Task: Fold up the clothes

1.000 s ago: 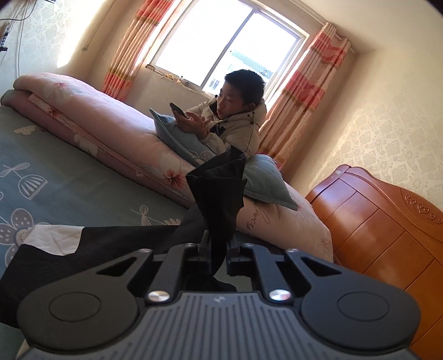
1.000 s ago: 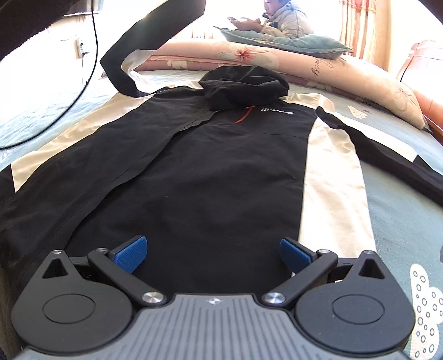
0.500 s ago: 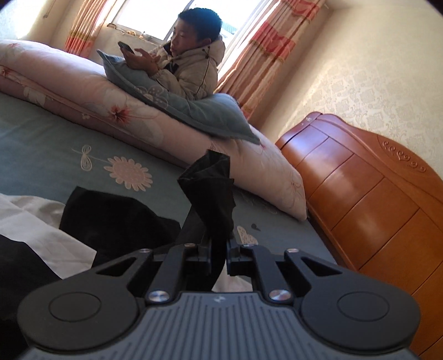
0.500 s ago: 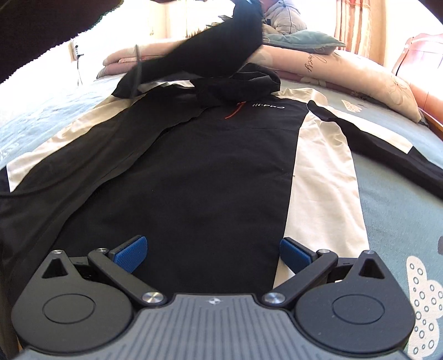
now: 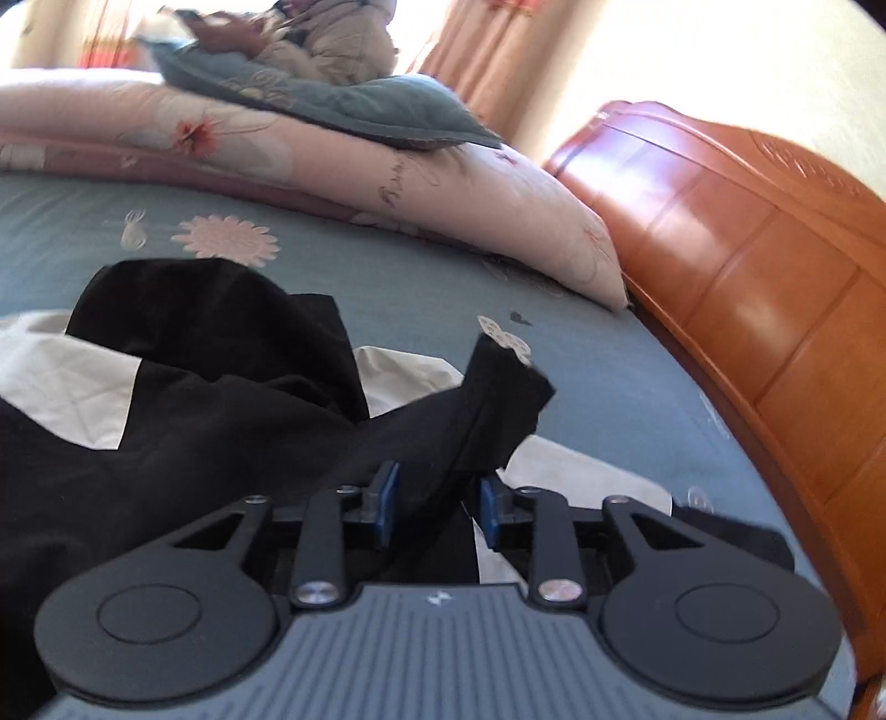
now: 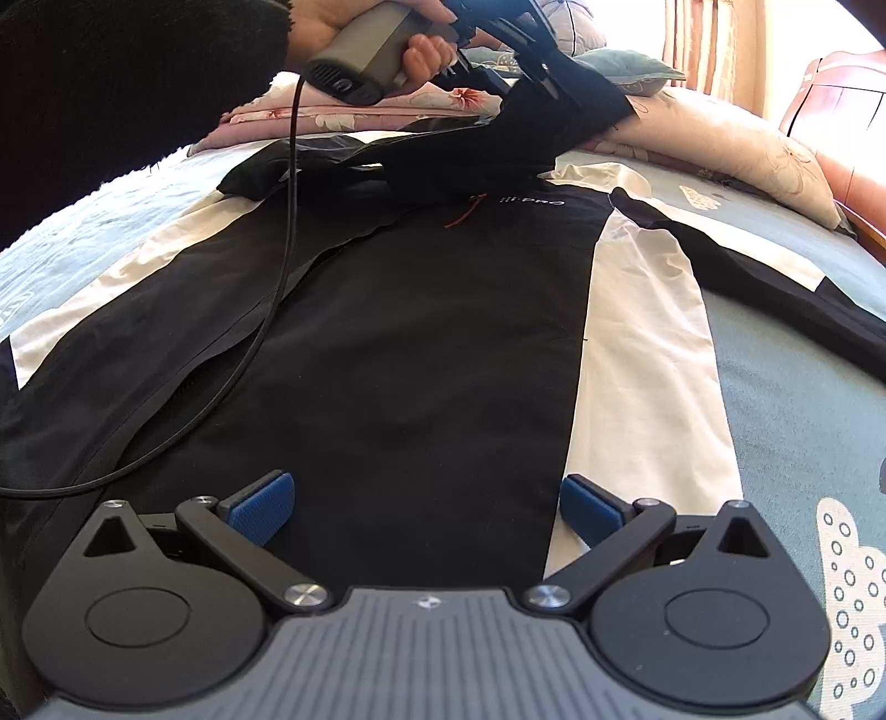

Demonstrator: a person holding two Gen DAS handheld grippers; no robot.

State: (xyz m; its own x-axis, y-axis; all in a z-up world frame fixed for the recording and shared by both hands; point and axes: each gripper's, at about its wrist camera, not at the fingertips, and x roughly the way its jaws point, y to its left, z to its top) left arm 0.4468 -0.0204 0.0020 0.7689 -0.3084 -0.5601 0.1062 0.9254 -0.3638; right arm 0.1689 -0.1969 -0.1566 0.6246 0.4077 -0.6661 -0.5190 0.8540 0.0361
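A black jacket [image 6: 432, 332] with white side panels lies flat, front up, on the blue bedsheet [image 6: 792, 421]. My right gripper [image 6: 426, 504] is open just above its lower hem, nothing between the blue pads. My left gripper [image 5: 436, 498], carried by a hand [image 6: 426, 52], is over the jacket's chest near the hood [image 5: 221, 321]. Its blue pads stand apart, and the black sleeve cuff [image 5: 498, 399] still lies loosely between them, folded across the body. The other sleeve [image 6: 775, 288] stretches out to the right.
A rolled pink floral quilt [image 5: 332, 160] with a blue pillow [image 5: 360, 99] lies along the far side, and a person [image 5: 332, 33] sits behind it. A wooden headboard [image 5: 747, 249] bounds the bed on the right. A black cable [image 6: 277, 266] hangs over the jacket's left half.
The left gripper carried the sleeve across to the jacket's chest and came down. Its jaws, shut on the cuff before, now stand apart. The right gripper has stayed put.
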